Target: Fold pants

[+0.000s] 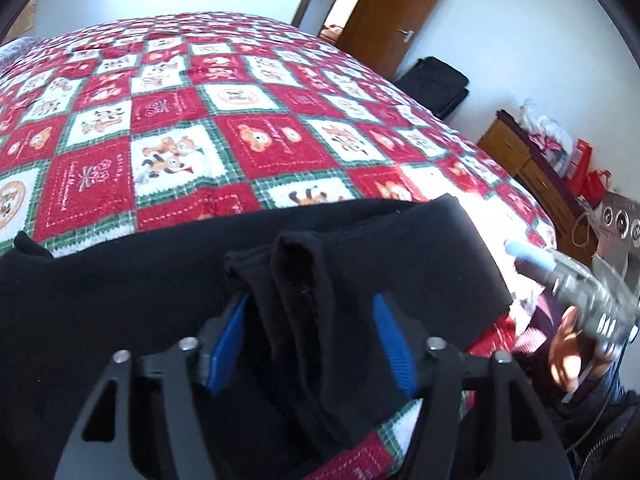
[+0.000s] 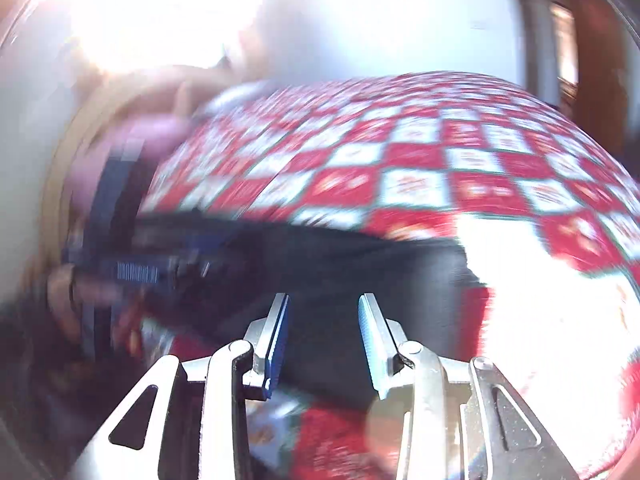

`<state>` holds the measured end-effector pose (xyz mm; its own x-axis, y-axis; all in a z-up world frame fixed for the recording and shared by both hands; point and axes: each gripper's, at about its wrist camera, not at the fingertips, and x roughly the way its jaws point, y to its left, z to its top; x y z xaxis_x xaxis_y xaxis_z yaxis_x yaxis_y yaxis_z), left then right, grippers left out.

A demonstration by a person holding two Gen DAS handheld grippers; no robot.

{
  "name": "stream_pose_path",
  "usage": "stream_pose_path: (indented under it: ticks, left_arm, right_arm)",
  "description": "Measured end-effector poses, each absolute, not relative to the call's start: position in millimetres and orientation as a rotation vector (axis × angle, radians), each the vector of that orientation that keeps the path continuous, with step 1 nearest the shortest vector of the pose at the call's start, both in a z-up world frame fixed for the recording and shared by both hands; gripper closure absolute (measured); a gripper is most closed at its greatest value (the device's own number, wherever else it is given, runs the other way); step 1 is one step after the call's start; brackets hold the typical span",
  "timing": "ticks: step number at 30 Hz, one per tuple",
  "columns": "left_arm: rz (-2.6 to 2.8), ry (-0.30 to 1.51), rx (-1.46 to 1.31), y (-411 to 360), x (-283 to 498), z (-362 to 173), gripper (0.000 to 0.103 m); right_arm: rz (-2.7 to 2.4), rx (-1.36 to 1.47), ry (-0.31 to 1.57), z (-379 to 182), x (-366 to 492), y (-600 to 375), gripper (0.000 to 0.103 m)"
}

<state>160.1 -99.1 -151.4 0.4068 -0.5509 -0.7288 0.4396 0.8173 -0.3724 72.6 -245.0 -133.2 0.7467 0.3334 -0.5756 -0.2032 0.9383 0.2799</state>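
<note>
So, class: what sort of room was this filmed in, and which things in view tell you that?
Most likely a home bedroom. A wide bed under a red and white checked quilt fills the view, a wooden door stands open behind it, and a wooden dresser sits against the wall.

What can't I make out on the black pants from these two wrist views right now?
- Left wrist view: the black fabric pants run off the left and bottom edges; the left gripper frame covers their near end.
- Left wrist view: whether the jaws actually pinch the bunched fold between them is unclear.
- Right wrist view: motion blur and glare smear the pants beyond the right gripper, whose jaws stand apart.
</note>
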Motion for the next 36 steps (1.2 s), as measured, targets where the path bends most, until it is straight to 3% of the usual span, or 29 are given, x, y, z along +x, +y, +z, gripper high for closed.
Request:
stream_pose_path:
  ticks: [1, 2, 9, 17, 19, 20, 25, 27, 29, 31, 34, 36]
  left_arm:
    - [-0.62, 0.963, -0.129, -99.5, 160.4, -149.2, 0.064]
    - [-0.625, 0.962, -0.13, -99.6, 160.4, -148.4, 0.096]
    - [-0.63, 0.921, -0.152, -89.7, 156.6, -133.0, 0.094]
    - [-0.54, 0.936, -0.2, -59.9, 164.9, -138.6, 0.094]
    - [-0.538, 0.96, -0.196, -61.0, 167.5, -146.8, 0.094]
    - [-0.534, 0.966, -0.197, -62.1, 168.5, -151.2, 0.092]
    - [-0.513, 0.953, -0.183, -63.7, 166.2, -157.7, 0.077]
    - [-0.523, 0.944, -0.171, -64.0, 163.5, -155.5, 0.067]
    - [-0.517, 0.932, -0.16, -64.4, 160.9, -153.0, 0.046]
    - [-0.495, 0.911, -0.125, -65.5, 157.5, -150.0, 0.036]
    - [-0.474, 0.901, -0.088, -64.5, 155.2, -147.8, 0.031]
    - [-0.472, 0.893, -0.091, -59.8, 153.4, -145.5, 0.031]
  right_arm:
    - [0.267, 0.25, 0.658, -132.9, 74.2, -255.3, 0.062]
    - [0.242, 0.299, 0.65, -133.9, 76.4, -266.8, 0.059]
    - [0.165, 0.368, 0.632, -138.2, 77.7, -285.5, 0.059]
    - [0.325, 0.212, 0.616, -134.0, 65.6, -233.9, 0.058]
    - [0.388, 0.15, 0.686, -146.1, 69.0, -213.1, 0.051]
    - [0.379, 0.119, 0.732, -154.0, 72.5, -206.9, 0.047]
    - [0.327, 0.1, 0.841, -183.1, 86.2, -206.0, 0.047]
    - [0.355, 0.136, 0.796, -168.3, 83.0, -208.0, 0.047]
    - [0.364, 0.136, 0.742, -150.7, 84.7, -207.1, 0.047]
    - [0.303, 0.092, 0.739, -144.5, 98.0, -203.6, 0.047]
    - [0.227, 0.088, 0.876, -171.7, 137.7, -211.3, 0.047]
    - [0.229, 0.125, 0.848, -174.4, 138.3, -216.2, 0.047]
